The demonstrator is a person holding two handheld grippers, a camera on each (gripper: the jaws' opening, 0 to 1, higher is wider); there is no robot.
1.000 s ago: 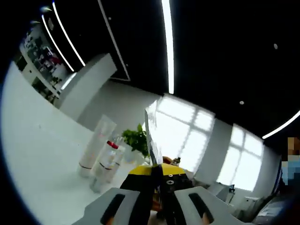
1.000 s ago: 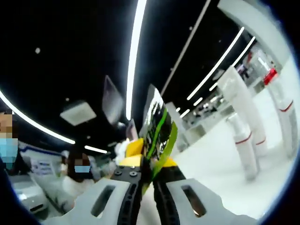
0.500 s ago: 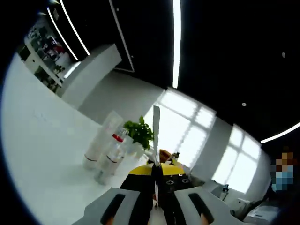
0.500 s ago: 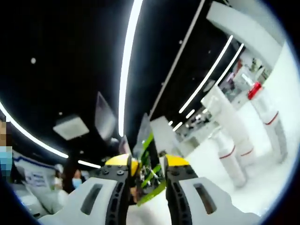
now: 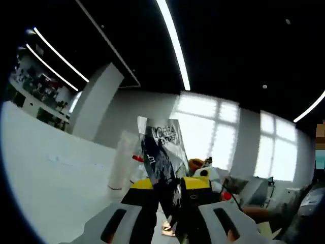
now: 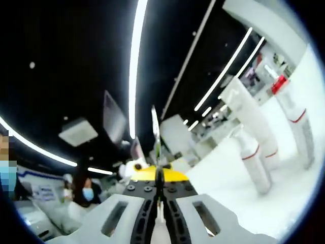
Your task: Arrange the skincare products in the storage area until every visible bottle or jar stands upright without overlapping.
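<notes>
**Flat sachets in both grippers, bottles standing behind**

The left gripper (image 5: 167,203) has its jaws closed on the lower edge of a glossy printed sachet (image 5: 161,152), which stands up between them, its dark face and lettered top turned toward the camera. The right gripper (image 6: 159,195) is likewise pinched tight on a thin packet (image 6: 155,134), seen edge-on as a narrow sliver rising from the jaws. Behind, on the white tabletop (image 6: 284,203), three white bottles stand upright, close together: a tall tube (image 6: 249,114), a shorter bottle with a red band (image 6: 252,160) and a red-capped bottle (image 6: 292,119). In the left gripper view a translucent tube (image 5: 119,160) stands on the table just behind the sachet

Both packets look light, thin and limp; a grip at one edge probably lets the rest flop or fold, and the glossy film may slip. A hold low and across the sealed edge seems safest. They are unlikely to stand alone, so leaning them beside the bottles without covering any seems wise. The bottles look stiff, top-heavy and easy to knock over
</notes>
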